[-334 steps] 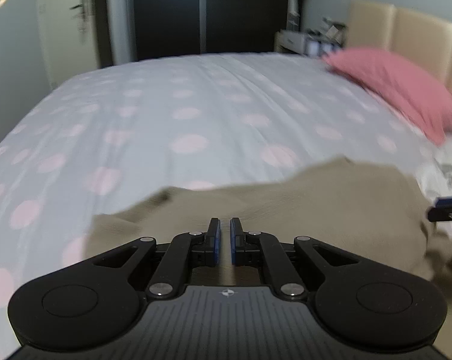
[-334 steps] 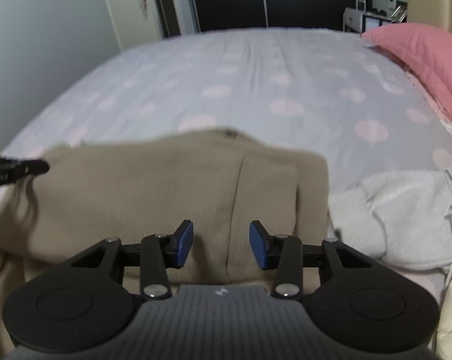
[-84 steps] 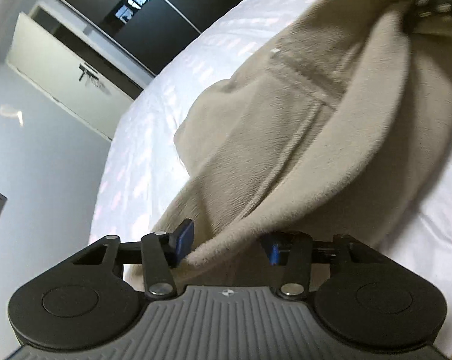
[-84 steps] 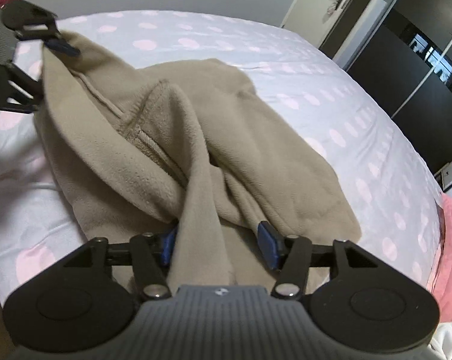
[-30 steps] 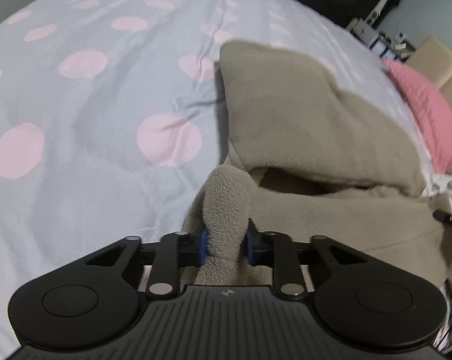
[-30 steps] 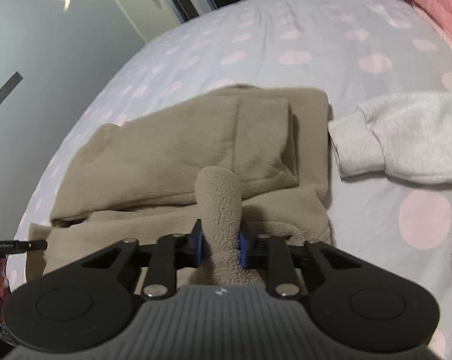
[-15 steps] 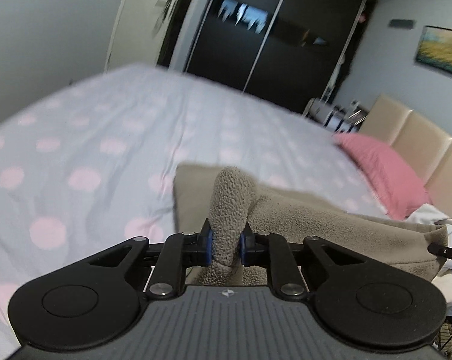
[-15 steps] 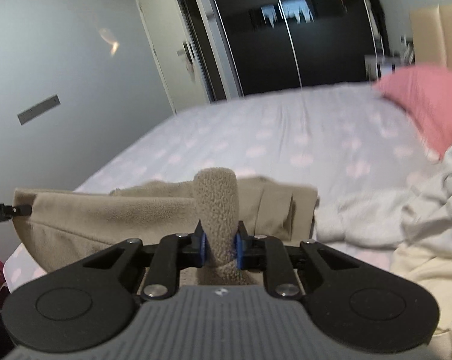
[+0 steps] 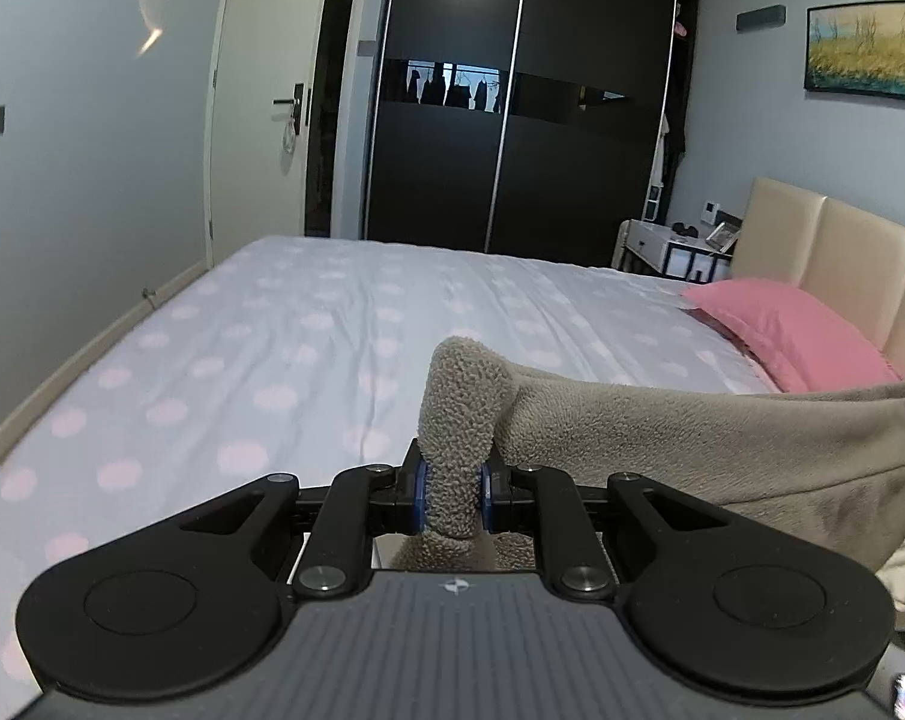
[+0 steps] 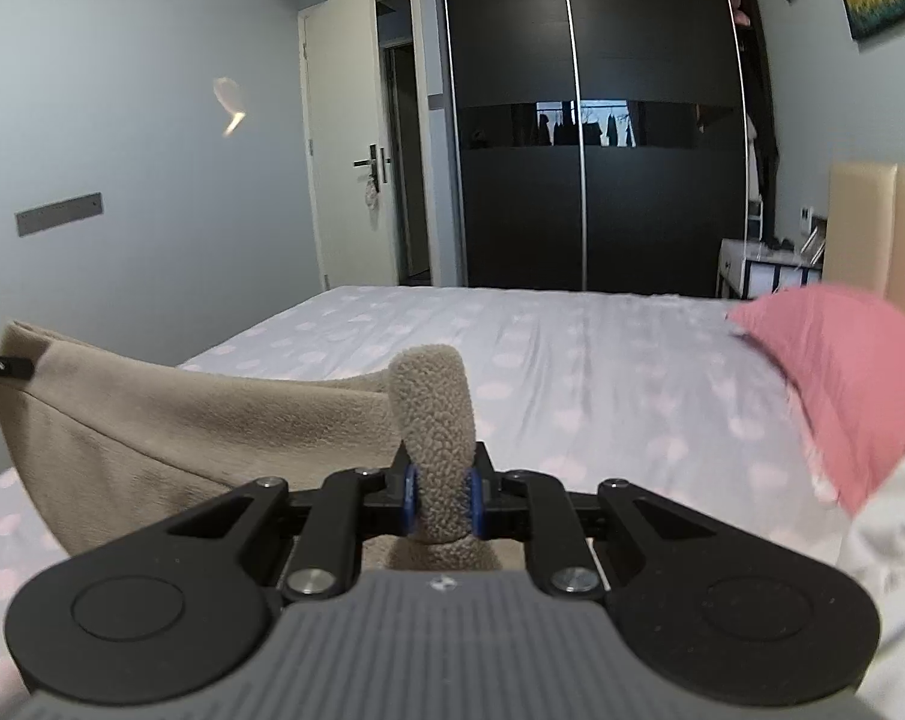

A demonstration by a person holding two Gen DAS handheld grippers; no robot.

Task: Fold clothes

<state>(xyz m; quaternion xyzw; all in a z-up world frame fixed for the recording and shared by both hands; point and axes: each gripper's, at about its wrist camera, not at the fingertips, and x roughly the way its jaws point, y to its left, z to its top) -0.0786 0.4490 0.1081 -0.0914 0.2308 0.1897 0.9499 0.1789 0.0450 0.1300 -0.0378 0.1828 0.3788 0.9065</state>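
A beige fleece garment (image 9: 722,450) hangs stretched between both grippers above the bed. My left gripper (image 9: 452,495) is shut on one bunched edge of it, the fleece sticking up between the blue pads. My right gripper (image 10: 443,501) is shut on the other bunched edge of the beige fleece garment (image 10: 170,426). In the right wrist view the left gripper's tip (image 10: 2,366) shows at the far left edge, where the fabric ends. The lower part of the garment droops out of sight behind both gripper bodies.
The bed (image 9: 308,348) has a pale sheet with pink dots. A pink pillow (image 9: 794,336) lies by the beige headboard (image 9: 842,264). White clothes (image 10: 884,516) lie at the right. A dark wardrobe (image 9: 512,120), a door (image 10: 338,150) and a small nightstand (image 9: 668,252) stand beyond.
Both grippers have risen from low over the bed, lifting the fleece off the sheet. The views tilted up from the bedspread to the room. The garment now hangs taut between them.
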